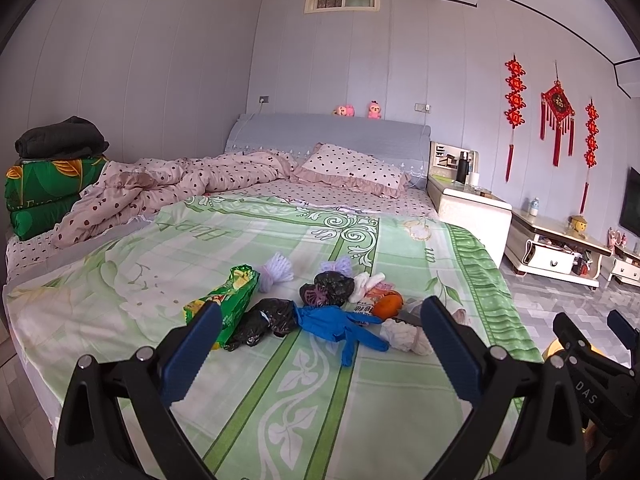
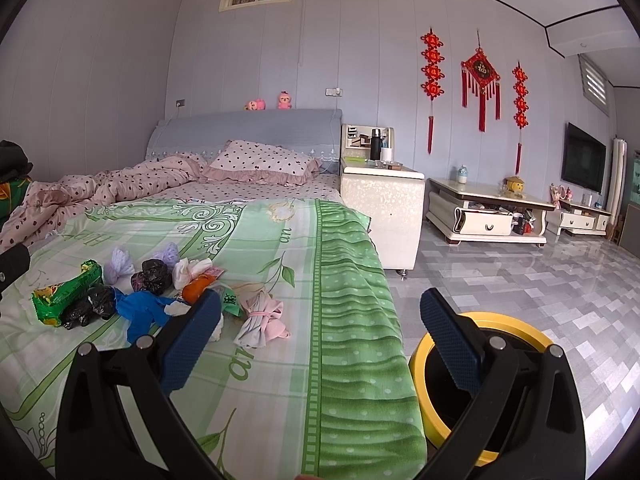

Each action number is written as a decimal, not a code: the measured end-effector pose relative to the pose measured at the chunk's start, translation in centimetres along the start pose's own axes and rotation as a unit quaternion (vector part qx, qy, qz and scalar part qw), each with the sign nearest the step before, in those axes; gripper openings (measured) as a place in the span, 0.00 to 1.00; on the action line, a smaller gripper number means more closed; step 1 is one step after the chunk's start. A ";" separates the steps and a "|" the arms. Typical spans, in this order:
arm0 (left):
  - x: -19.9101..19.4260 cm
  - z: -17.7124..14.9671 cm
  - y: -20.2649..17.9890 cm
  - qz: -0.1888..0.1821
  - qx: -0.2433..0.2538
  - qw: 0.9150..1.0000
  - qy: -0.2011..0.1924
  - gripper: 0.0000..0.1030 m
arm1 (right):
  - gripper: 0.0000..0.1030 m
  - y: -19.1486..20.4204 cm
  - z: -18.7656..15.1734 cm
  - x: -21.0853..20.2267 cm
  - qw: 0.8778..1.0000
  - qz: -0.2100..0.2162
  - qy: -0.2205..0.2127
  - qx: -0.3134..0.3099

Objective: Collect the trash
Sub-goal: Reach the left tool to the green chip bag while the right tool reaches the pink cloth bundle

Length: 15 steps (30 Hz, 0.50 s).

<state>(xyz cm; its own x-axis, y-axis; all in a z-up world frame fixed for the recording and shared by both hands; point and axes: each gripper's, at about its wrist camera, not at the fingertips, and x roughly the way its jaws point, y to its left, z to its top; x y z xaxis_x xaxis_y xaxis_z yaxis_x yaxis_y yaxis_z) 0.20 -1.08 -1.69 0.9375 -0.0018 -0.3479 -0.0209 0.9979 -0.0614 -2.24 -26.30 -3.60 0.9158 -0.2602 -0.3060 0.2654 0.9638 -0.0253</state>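
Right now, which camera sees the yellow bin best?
The right wrist view: the yellow trash bin sits on the floor beside the bed, its round rim showing. The left wrist view catches only a yellow sliver behind the right claw.

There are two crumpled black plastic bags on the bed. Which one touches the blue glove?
The nearer black bag, lying between the green snack wrapper and the blue glove. The farther black bag lies behind, apart from the glove.

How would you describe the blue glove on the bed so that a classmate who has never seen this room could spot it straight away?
Start at the bed with the green patterned sheet, then find the pile of trash near its foot. The blue glove lies at the near edge of that pile, right of a crumpled black bag and beside an orange item. It is the only bright blue piece, fingers splayed.
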 end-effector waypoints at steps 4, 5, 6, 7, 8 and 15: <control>0.5 -0.1 0.0 0.002 0.000 1.000 0.007 0.93 | 0.93 0.1 -0.2 0.8 1.000 0.003 0.007 0.002; 0.7 0.0 0.2 0.002 -0.001 1.000 0.009 0.93 | 0.93 0.1 -0.3 1.1 1.000 0.004 0.009 0.002; 0.9 0.1 0.4 0.002 -0.003 1.000 0.011 0.93 | 0.93 -0.1 0.0 1.1 1.000 0.005 0.011 0.003; 1.0 0.1 0.5 0.003 -0.004 1.000 0.013 0.93 | 0.93 -0.1 0.0 1.2 1.000 0.007 0.012 0.005; 1.2 0.1 0.6 0.005 -0.006 1.000 0.015 0.93 | 0.93 -0.2 0.1 1.2 1.000 0.009 0.014 0.006; 2.7 0.5 1.9 0.013 -0.020 0.999 0.031 0.93 | 0.93 -0.6 0.7 1.6 0.999 0.027 0.023 0.009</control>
<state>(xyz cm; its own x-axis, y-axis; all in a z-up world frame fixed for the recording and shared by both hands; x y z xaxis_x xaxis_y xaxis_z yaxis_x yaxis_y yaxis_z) 2.91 0.87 -2.28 0.9131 0.0187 -0.4072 -0.0596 0.9943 -0.0880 -0.71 -27.36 -3.37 0.9140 -0.2050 -0.3501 0.2221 0.9750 0.0090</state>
